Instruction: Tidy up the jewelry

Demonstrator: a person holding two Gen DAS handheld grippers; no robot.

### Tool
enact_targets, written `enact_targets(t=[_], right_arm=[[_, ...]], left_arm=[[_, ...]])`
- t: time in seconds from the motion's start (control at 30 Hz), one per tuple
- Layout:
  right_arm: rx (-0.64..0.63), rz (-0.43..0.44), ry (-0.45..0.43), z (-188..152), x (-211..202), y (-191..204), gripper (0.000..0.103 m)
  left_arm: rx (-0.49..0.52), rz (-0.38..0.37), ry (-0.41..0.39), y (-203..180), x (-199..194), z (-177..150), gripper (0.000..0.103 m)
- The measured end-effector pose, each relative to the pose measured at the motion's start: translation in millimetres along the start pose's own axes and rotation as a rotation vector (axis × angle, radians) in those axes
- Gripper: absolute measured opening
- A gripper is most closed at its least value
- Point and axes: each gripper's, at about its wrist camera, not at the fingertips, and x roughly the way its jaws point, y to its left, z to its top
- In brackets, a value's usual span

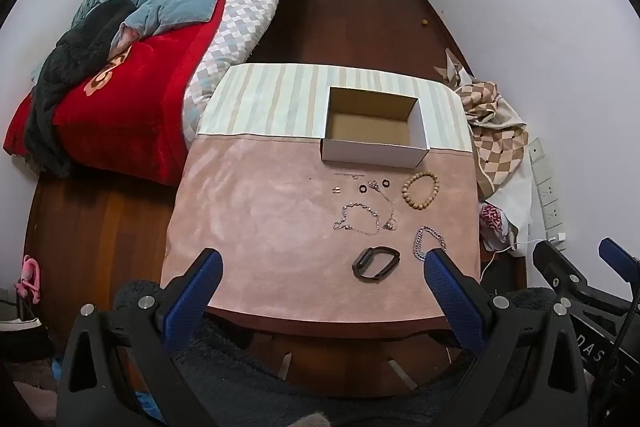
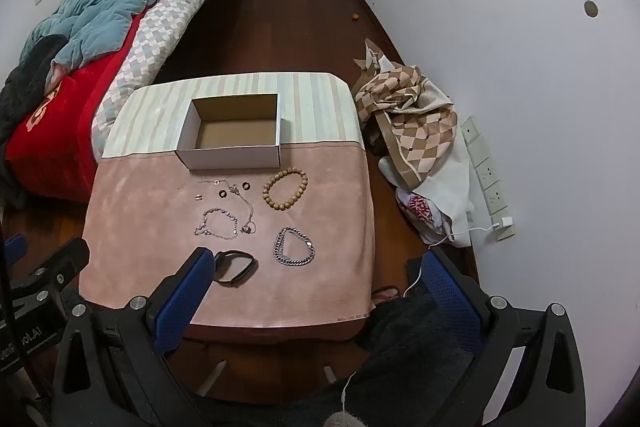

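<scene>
An open white cardboard box (image 1: 374, 151) (image 2: 228, 155) stands empty at the middle of the table. In front of it on the pink cloth lie a wooden bead bracelet (image 1: 420, 191) (image 2: 285, 189), a thick silver chain bracelet (image 1: 428, 242) (image 2: 294, 246), a black band (image 1: 376, 263) (image 2: 235, 267), thin silver chains (image 1: 362, 218) (image 2: 224, 223) and small rings (image 1: 363, 189) (image 2: 222, 193). My left gripper (image 1: 322, 261) is open and empty above the table's near edge. My right gripper (image 2: 318, 263) is open and empty, also at the near edge.
The table (image 1: 248, 211) is covered with pink and striped cloth. A bed (image 1: 132, 75) with red and blue bedding stands at the left. Checked fabric and bags (image 2: 416, 119) lie on the floor at the right, beside a power strip (image 2: 486, 171) on the wall.
</scene>
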Motion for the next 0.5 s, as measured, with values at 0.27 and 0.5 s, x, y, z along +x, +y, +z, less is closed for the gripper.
enact_targets(t=[0.27,0.5], right_arm=[[-0.002,0.005,0.007,0.3,-1.2,-2.3,0.103],[-0.006,0.000,-0.023,2.8,-6.7,-6.3,0.103]], left_arm=[[-0.003,-0.006,-0.005,-0.9,2.4,5.5,0.103],[0.000,-0.007,-0.015,-4.5,-2.7,3.3,0.103]])
